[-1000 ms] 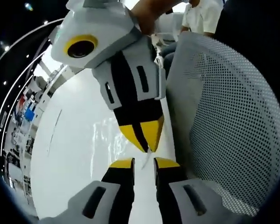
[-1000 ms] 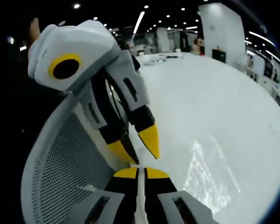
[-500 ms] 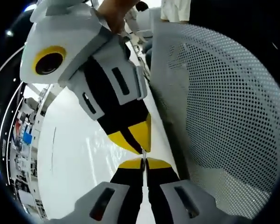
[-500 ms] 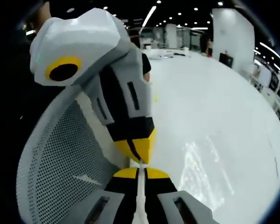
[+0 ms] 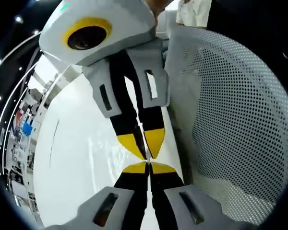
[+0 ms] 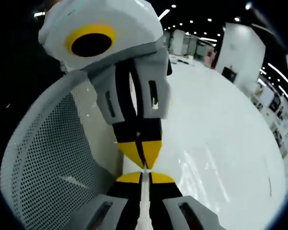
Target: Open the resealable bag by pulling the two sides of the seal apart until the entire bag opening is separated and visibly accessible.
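Note:
The resealable bag [image 5: 102,149] is clear plastic and shows mostly as glare over the white table; it also glints in the right gripper view [image 6: 207,168]. My left gripper [image 5: 147,167] is shut, its yellow tips pinched on a thin edge of the bag. Tip to tip against it, my right gripper [image 5: 146,149] comes down from the top, also shut. In the right gripper view my right gripper [image 6: 143,177] is shut on a pale strip of the bag's seal [image 6: 144,203], and my left gripper [image 6: 144,160] meets it from above, jaws together.
A white table [image 6: 221,110] lies under both grippers. A grey mesh chair back [image 5: 230,120] stands close beside them, seen again in the right gripper view [image 6: 43,158]. A person in a white top [image 5: 197,12] sits beyond the chair. Shelves [image 5: 21,124] line the far wall.
My left gripper's jaws, apart a second ago, have come together on the bag's edge. The two grippers have turned to face each other head-on, tips nearly touching.

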Demonstrator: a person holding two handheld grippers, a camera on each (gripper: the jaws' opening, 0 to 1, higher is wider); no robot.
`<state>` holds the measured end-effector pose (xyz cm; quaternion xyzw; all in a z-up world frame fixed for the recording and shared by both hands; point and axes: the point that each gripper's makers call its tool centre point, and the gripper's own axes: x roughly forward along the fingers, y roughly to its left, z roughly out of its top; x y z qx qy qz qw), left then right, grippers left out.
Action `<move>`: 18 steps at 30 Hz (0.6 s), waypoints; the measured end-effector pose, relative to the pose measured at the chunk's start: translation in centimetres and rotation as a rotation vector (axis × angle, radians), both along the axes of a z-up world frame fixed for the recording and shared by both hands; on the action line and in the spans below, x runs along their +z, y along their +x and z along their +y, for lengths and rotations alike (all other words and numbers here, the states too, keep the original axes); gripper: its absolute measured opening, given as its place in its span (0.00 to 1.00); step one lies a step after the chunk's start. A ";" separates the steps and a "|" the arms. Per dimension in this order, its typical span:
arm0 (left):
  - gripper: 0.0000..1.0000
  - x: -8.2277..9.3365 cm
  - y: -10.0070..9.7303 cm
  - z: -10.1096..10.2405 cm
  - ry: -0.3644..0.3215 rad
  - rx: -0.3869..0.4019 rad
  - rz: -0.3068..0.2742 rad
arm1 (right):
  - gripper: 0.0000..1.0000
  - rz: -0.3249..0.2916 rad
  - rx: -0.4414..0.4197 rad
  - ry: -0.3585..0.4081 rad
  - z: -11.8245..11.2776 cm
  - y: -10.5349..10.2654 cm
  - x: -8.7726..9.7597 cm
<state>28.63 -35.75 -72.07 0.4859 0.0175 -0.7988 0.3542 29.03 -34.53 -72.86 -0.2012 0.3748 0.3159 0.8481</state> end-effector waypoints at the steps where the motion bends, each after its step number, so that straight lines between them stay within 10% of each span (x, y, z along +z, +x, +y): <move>1: 0.00 0.0 0.0 0.0 0.001 0.003 0.003 | 0.00 -0.002 0.010 -0.011 0.0 0.0 0.0; 18: 0.00 0.5 0.5 0.4 -0.022 0.072 0.053 | 0.00 -0.008 0.023 -0.030 -0.6 -0.3 0.1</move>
